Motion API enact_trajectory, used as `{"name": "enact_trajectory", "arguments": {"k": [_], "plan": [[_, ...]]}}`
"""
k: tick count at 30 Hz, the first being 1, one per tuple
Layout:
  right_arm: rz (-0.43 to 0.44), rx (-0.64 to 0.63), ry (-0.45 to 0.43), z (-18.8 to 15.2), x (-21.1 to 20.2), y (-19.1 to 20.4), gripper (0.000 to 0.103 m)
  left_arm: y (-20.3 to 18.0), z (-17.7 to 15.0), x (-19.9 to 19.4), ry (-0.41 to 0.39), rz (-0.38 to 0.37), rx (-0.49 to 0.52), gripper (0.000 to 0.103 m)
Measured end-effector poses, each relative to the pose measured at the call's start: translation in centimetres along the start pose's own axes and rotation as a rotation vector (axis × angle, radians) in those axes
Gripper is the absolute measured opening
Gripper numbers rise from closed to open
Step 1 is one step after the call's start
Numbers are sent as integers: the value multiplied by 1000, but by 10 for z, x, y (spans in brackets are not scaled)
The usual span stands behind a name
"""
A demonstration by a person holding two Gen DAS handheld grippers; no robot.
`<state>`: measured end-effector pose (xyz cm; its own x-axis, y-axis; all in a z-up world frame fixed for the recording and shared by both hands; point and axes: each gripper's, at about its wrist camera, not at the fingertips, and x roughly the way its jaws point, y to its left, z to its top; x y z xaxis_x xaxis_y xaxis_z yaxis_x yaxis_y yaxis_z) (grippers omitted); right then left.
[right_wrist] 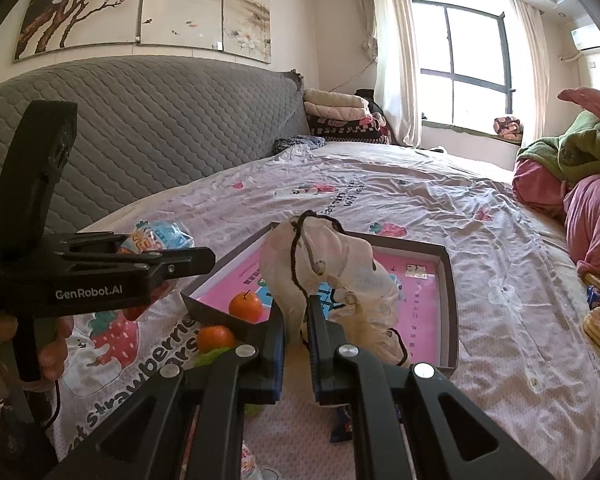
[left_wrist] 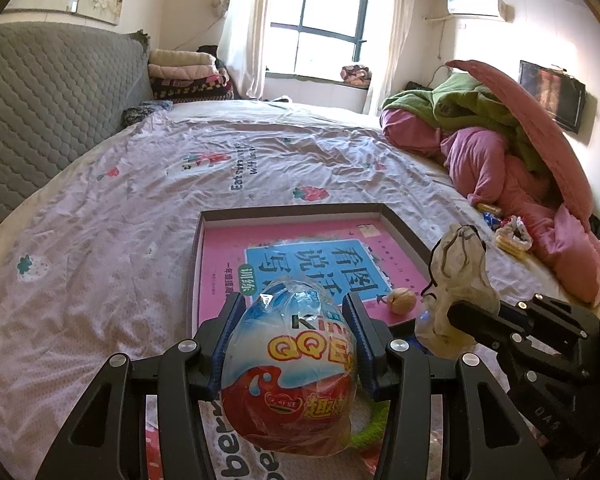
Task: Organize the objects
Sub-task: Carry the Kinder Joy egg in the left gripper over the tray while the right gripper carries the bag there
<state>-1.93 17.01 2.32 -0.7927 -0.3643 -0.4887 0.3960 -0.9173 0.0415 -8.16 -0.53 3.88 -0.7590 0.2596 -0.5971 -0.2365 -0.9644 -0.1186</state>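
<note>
Wrapped toy egg point(left_wrist: 290, 364) (upright), cloth pouch point(right_wrist: 332, 280)

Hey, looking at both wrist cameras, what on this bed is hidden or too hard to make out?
- Left wrist view: the egg-shaped snack pack in the left claw hides the near part of the pink book in the box.
- Right wrist view: the cloth drawstring bag in the right claw hides the book's middle.
- Right wrist view: the blue packet under the claw is mostly hidden.
- Snacks at the right edge are cut off.

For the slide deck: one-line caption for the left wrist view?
Left gripper clamps a wrapped toy egg before the tray on the bed.
</note>
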Motion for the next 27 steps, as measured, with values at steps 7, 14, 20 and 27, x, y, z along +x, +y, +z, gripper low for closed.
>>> {"name": "enact_trajectory", "arguments": {"k": [7, 14, 20, 27], "plan": [[1, 2, 4, 2, 6, -2, 11, -1, 2, 5, -2, 3, 6, 52], [-2, -1, 3, 6, 13, -5, 11, -3, 6, 12, 1, 6, 15, 52], [-16, 12, 9, 9, 20, -14, 11, -3, 12, 20, 4, 9, 16, 52], [-31, 10, -4, 15, 22, -22, 11, -1, 17, 28, 7, 11, 12, 52]]}}
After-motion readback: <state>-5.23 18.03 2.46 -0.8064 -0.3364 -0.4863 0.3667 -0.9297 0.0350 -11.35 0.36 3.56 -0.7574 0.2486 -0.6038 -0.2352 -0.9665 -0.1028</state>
